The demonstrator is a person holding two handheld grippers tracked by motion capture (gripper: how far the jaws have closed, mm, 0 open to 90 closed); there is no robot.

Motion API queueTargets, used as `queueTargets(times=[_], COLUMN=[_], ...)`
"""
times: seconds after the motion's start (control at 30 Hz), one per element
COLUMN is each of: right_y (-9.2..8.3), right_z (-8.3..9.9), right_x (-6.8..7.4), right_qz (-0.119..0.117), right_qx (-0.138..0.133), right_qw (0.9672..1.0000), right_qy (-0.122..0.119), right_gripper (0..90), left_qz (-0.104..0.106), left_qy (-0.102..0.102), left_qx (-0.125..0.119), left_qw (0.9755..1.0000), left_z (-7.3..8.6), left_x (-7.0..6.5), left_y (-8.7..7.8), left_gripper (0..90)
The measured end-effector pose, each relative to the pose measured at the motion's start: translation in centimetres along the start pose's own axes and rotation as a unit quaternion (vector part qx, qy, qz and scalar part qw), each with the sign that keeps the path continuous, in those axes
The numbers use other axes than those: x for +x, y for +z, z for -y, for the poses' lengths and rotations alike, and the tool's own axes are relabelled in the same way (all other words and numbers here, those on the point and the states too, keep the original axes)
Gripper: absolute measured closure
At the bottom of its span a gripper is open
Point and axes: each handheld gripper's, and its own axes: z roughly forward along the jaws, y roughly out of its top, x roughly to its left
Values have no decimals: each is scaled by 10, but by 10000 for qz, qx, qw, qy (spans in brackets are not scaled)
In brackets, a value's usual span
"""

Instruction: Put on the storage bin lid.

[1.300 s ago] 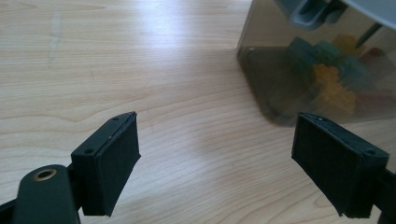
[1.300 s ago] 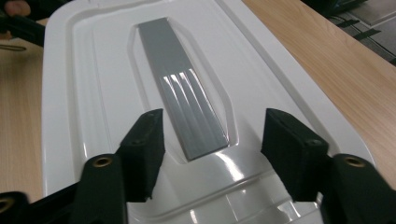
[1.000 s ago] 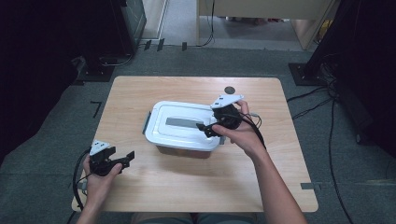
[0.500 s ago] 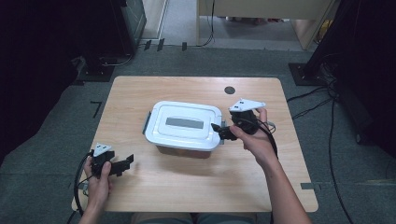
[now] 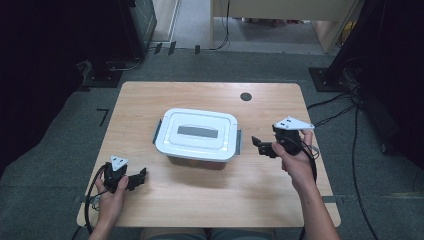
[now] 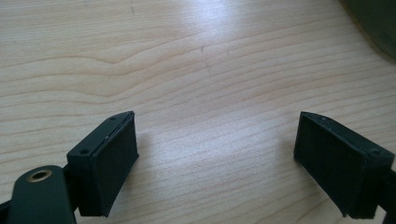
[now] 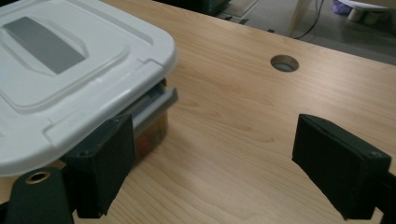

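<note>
Fingers wide apart and gripping nothing, both grippers sit clear of a white-lidded plastic box on a wooden table. From the high view, the box stands near the middle of the table, its lid on, a grey latch on each short end. The right gripper, held in the person's right hand, hangs just beside the box's right end without touching it. The left gripper rests low at the table's near left corner, well apart from the box, in the left hand. A small round hole marks the tabletop behind the box.

In the left gripper view, the two black fingers stand spread over bare wood, nothing between them.

In the right gripper view, the fingers are likewise spread; the box's corner and grey latch lie just past the left-hand one, and the round hole shows farther back on the table.
</note>
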Motion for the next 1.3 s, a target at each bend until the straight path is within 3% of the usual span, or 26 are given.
queueTargets(times=[0.23, 0.6, 0.9, 1.1, 1.3], right_y=[-3, -3, -4, -9, -15], right_z=[25, 69, 108, 129, 142], right_x=[-19, -38, -53, -55, -56], right_qz=[333, 576, 834, 1029, 1217], right_qx=[151, 494, 793, 1008, 1091], right_qw=[9991, 9960, 9907, 9866, 9830], right_qy=[202, 473, 728, 768, 837], right_gripper=[134, 135, 132, 27, 0], left_qz=[-7, 3, 4, 4, 5], left_qy=[-10, 1, 1, 3, 3], left_qx=[-13, -10, -11, -12, -12], left_qw=[10000, 10000, 10000, 10000, 10000], left_z=[0, 0, 0, 0, 0], left_x=[0, 0, 0, 0, 0], left_y=[0, 0, 0, 0, 0], left_gripper=[122, 121, 121, 122, 122])
